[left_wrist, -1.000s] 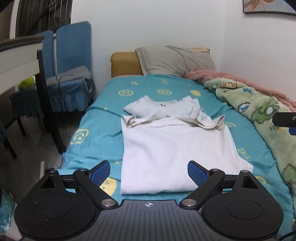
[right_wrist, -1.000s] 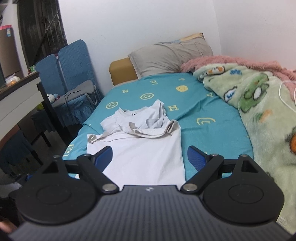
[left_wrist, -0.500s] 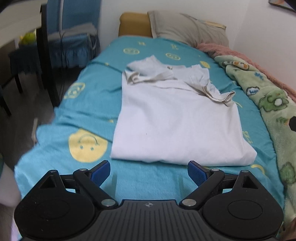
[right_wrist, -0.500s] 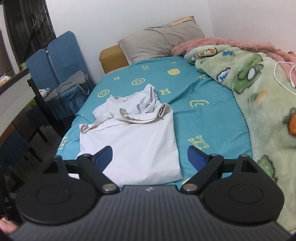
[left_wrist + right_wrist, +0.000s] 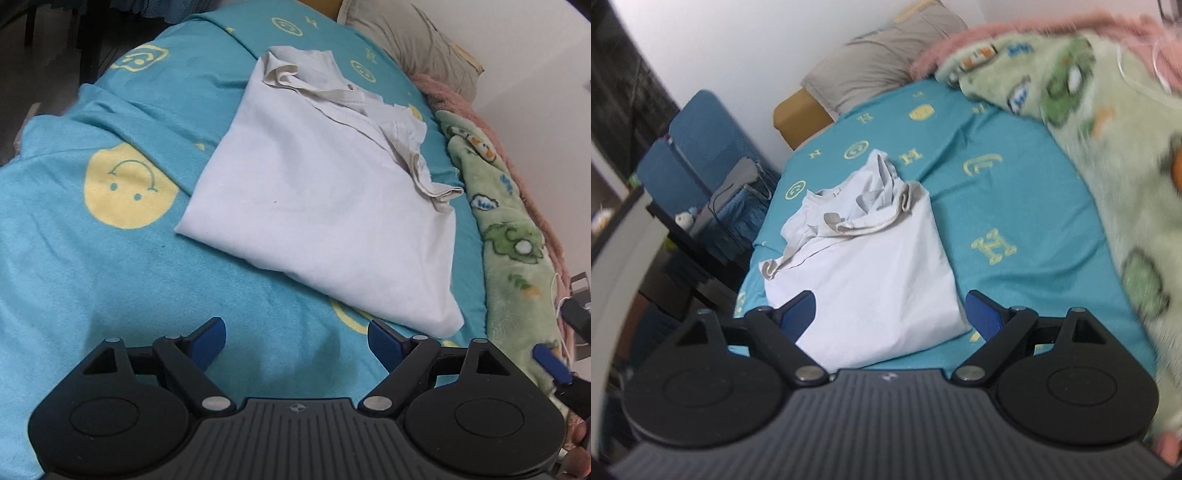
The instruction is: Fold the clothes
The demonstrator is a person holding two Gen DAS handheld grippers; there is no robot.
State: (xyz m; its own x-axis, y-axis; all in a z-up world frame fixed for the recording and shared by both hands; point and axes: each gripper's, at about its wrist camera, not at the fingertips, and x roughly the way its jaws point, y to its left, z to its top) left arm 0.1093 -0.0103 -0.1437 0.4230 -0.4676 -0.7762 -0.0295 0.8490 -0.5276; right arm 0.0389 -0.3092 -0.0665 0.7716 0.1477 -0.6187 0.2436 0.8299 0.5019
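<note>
- Bedroom: white walls, one bed (image 5: 55,266) under a teal sheet printed with yellow smileys and letters.
- One grey pillow (image 5: 886,62) at head edge; one green cartoon blanket (image 5: 1108,155) along far side edge; two blue chairs (image 5: 698,147) beside bed.
- One white shirt (image 5: 325,206), partly folded, sleeves bunched toward pillow, lying mid-bed.
- Left gripper (image 5: 296,341): jaws closing, nothing between.
- Right gripper (image 5: 890,314): jaws wide, empty, over shirt's near hem.

In the right wrist view, the green cartoon blanket (image 5: 1100,122) along the bed's right edge is smeared by motion blur. The white T-shirt (image 5: 864,273) has its near hem hidden behind the right claw (image 5: 890,314). In the left wrist view, the pillow (image 5: 406,40) at the bed's head is cut off by the top edge.
</note>
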